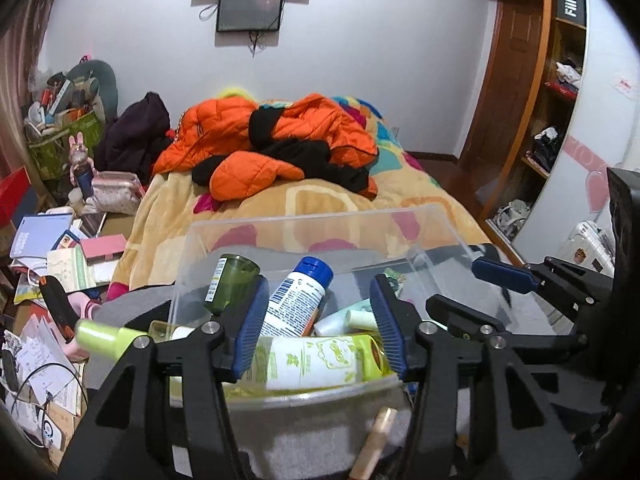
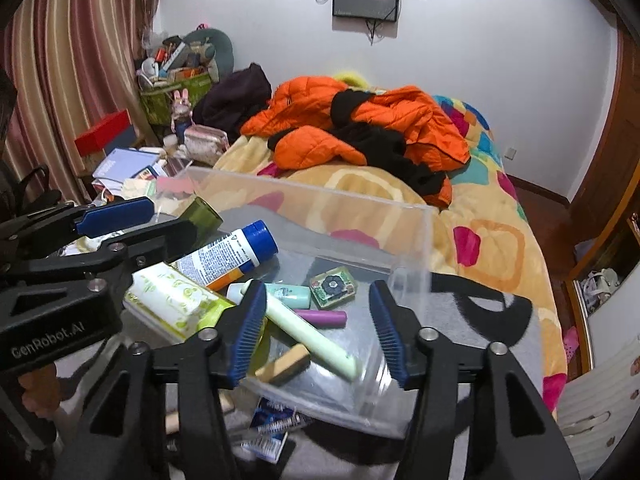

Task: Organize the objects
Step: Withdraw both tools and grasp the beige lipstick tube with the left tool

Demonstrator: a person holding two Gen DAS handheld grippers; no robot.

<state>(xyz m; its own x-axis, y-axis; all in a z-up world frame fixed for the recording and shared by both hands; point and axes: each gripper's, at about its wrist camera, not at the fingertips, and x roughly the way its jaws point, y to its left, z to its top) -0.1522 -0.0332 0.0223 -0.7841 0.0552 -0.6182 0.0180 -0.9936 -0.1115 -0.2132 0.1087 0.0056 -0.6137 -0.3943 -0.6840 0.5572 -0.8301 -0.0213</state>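
Observation:
A clear plastic bin (image 1: 320,220) (image 2: 412,240) stands on a grey surface and holds toiletries. In it lie a white bottle with a blue cap (image 1: 298,298) (image 2: 228,256), a green-patterned white bottle (image 1: 316,362) (image 2: 172,306), a dark green jar (image 1: 232,282) (image 2: 202,212), a pale green tube (image 2: 312,338), a purple stick (image 2: 322,318), a small teal bottle (image 2: 290,295) and a patterned soap box (image 2: 332,286). My left gripper (image 1: 318,330) is open over the bin's near side. My right gripper (image 2: 318,332) is open over the bin, holding nothing.
A beige stick (image 1: 374,440) and a yellow-green bottle (image 1: 104,336) lie outside the bin. A blue-white packet (image 2: 266,436) lies in front of it. Behind is a bed with an orange jacket (image 1: 264,140). Books and papers (image 1: 52,248) clutter the left.

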